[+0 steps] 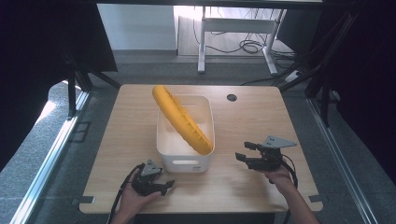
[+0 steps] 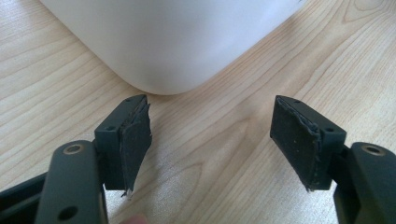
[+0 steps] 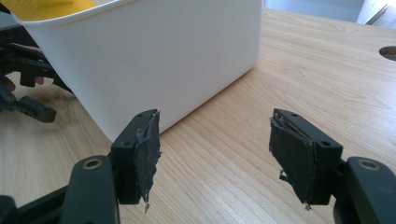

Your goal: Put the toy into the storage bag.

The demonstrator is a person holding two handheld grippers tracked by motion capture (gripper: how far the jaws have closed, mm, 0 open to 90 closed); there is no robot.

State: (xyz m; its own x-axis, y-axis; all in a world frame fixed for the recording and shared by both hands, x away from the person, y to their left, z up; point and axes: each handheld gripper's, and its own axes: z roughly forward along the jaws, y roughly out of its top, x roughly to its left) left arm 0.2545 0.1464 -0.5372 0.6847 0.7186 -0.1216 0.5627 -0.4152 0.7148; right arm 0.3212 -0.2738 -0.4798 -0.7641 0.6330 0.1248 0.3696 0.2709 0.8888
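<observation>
A long yellow banana-shaped object [image 1: 181,119] lies slantwise across a white plastic bin [image 1: 185,162] in the middle of the wooden table; its far end sticks out over the back left rim and its near end rests on the right rim. My left gripper [image 1: 166,184] is open, low at the bin's front left corner, empty. In the left gripper view the bin's rounded corner [image 2: 173,42] stands just beyond the open gripper [image 2: 212,140]. My right gripper [image 1: 243,151] is open to the right of the bin. Its own view shows the bin's wall [image 3: 154,60], the yellow top [image 3: 46,7] and the gripper [image 3: 215,156] empty.
A round cable hole [image 1: 231,97] sits at the table's back right. The other hand's gripper [image 3: 25,88] shows at the left of the right gripper view. Bare wood [image 1: 261,121] lies on both sides of the bin. A white desk frame [image 1: 236,28] stands on the floor behind.
</observation>
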